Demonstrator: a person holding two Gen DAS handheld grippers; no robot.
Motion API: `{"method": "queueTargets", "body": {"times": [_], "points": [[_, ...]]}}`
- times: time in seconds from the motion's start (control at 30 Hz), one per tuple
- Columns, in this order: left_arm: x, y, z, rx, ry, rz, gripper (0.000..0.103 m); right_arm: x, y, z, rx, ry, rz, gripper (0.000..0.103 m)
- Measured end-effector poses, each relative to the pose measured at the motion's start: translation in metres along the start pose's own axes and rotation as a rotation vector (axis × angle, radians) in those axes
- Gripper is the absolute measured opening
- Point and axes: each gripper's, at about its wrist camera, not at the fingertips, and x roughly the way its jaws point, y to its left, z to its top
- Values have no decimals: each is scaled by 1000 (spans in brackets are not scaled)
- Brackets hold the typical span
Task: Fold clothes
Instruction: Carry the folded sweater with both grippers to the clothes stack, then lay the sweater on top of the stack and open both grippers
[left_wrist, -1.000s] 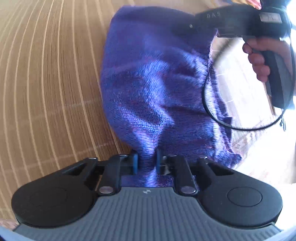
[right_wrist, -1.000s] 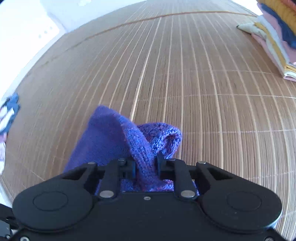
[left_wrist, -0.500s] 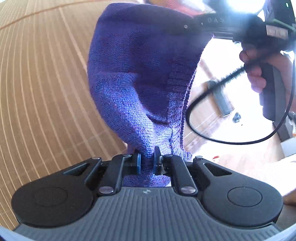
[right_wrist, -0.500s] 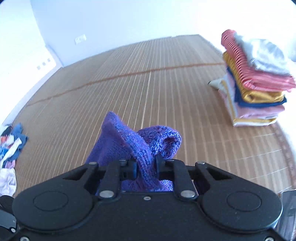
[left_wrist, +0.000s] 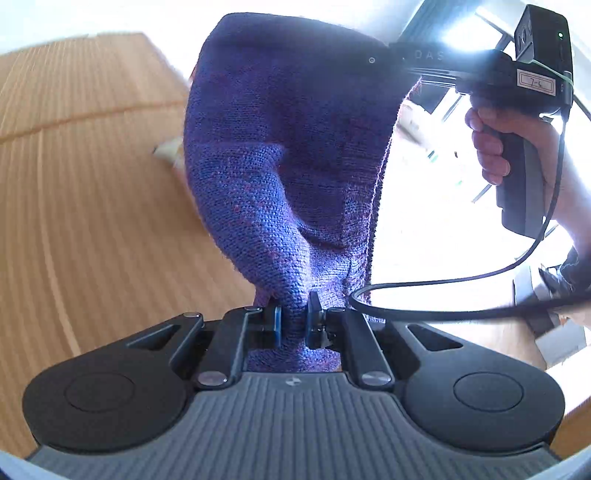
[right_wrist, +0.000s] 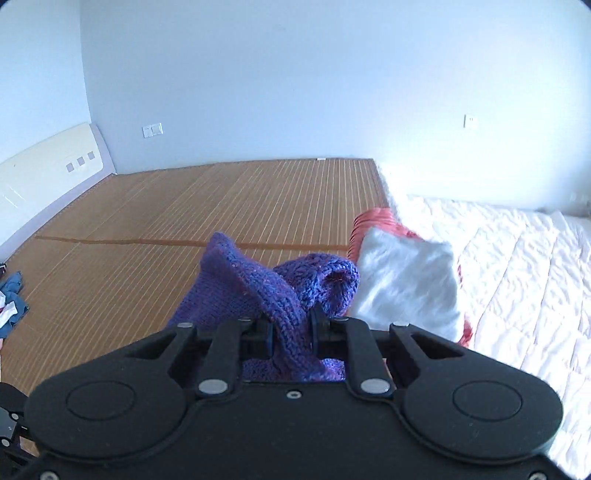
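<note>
While a purple knitted garment is held off the surface between two handheld grippers, a wide woven bamboo mat is seen spread beneath and beyond it, reaching back to a pale blue wall. To the right of the garment, in the right wrist view, a white quilted cover is laid beside the mat. Just right of the garment's bunched edge, a stack of folded clothes is seen, topped by a white fluffy piece with a red striped piece showing under it. Far to the left of the garment, at the mat's edge, a small heap of mixed clothes is lying.

The garment is stretched in the air from one gripper to the other. In the left wrist view, the left gripper is clamped on a gathered fold at the garment's near end, the fabric being pinched between its two fingers. At the garment's far upper end, the right gripper is seen from outside, its handle grasped by the person's right hand, with a black cable looping down from it. In the right wrist view, the right gripper is closed tightly on a thick bunched fold of the same garment, which is heaped up in front of its fingers.
</note>
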Motion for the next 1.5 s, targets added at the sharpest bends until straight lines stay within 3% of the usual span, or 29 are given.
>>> {"method": "queueTargets", "body": {"times": [0.17,0.23,0.3,0.37,0.5,0.6,0.67,0.73,0.83,0.93,1.03,1.1,1.13,1.17,1.2,1.27,1.37,1.5], "points": [[71,-33,81,4,-119,9,13,4,-75,64,-108,-52,-18,19],[128,-57,117,14,-146,24,13,18,-101,92,-138,-51,-21,19],[168,-72,176,0,-152,33,13,41,-124,114,-156,-48,-17,19],[189,-63,194,-9,-142,51,13,72,-143,128,-164,-28,-12,19],[224,-23,208,-24,-87,134,13,154,-170,133,-133,45,-12,19],[236,12,206,-54,-65,170,14,214,-181,117,-76,111,16,19],[245,30,200,-88,-45,148,16,246,-184,102,-65,139,5,19],[230,28,182,-100,-50,138,22,272,-190,84,-22,161,-4,20],[225,23,173,-117,-70,124,26,288,-200,59,25,161,25,25],[236,33,173,-169,-99,82,26,280,-214,50,124,145,51,33],[261,44,169,-194,-109,63,26,235,-225,58,179,68,70,43],[260,40,169,-196,-118,62,26,193,-229,60,195,22,52,59],[259,39,168,-192,-117,60,35,172,-229,56,212,10,64,62],[259,38,167,-188,-115,58,50,155,-230,48,228,10,82,66],[260,37,167,-182,-107,64,56,141,-227,33,250,30,95,68],[260,33,165,-149,-104,78,61,114,-222,3,293,70,118,68],[250,24,163,-113,-98,104,64,88,-203,-53,332,147,76,67],[243,20,158,-113,-100,101,64,91,-189,-110,535,235,138,61]]}}
